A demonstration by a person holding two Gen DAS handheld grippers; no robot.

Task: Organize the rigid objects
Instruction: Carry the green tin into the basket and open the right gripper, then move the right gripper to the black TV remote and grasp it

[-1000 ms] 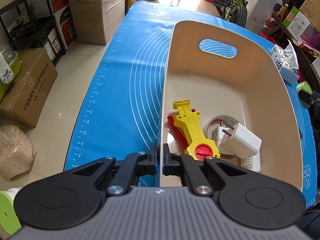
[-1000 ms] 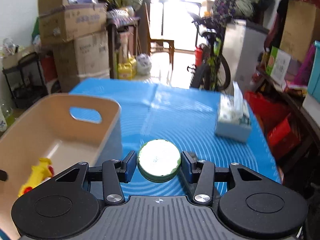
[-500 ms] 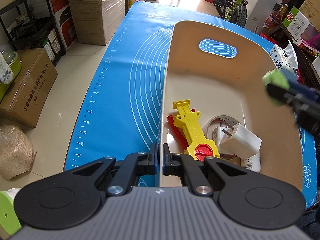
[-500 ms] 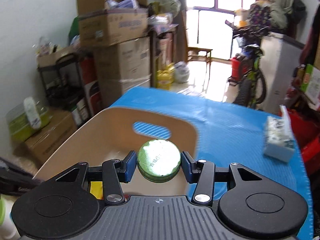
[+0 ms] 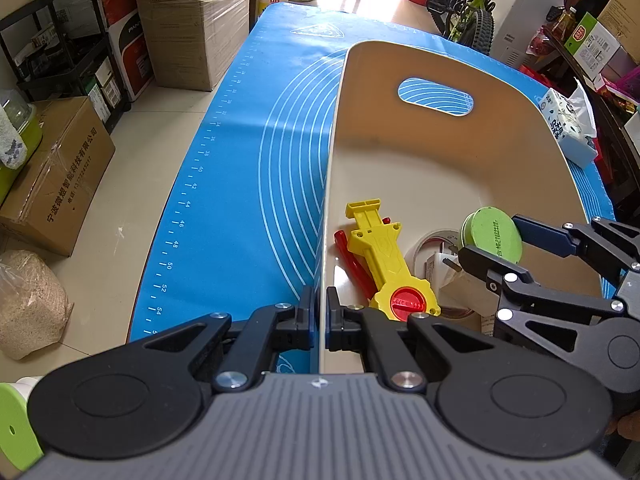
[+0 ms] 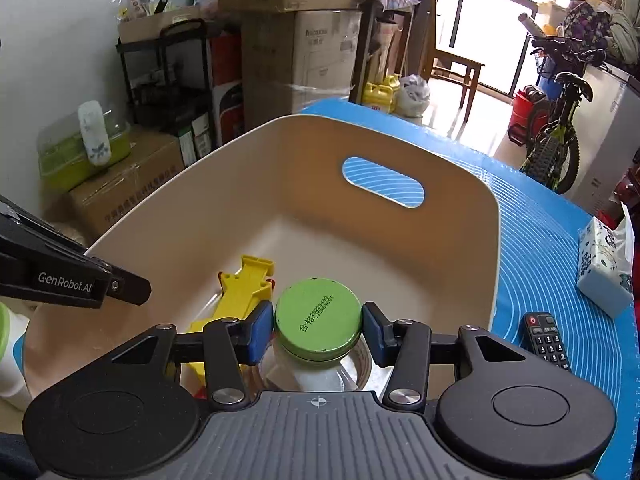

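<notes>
Bright daylight from window (image 6: 496, 20) at 1 o'clock, blown out there. Both views sharp, strong fisheye bending at edges. Soft shadows inside bin (image 5: 440, 152).

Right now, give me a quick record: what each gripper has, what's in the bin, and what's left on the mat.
left gripper: shut on the bin's near wall
right gripper: shut on the green tin, held over the bin's inside
bin: beige, on the blue mat
in bin: yellow toy, red piece beside it, white charger, tape roll
still on mat: remote, tissue pack, both right of the bin
tin released: not yet
</notes>
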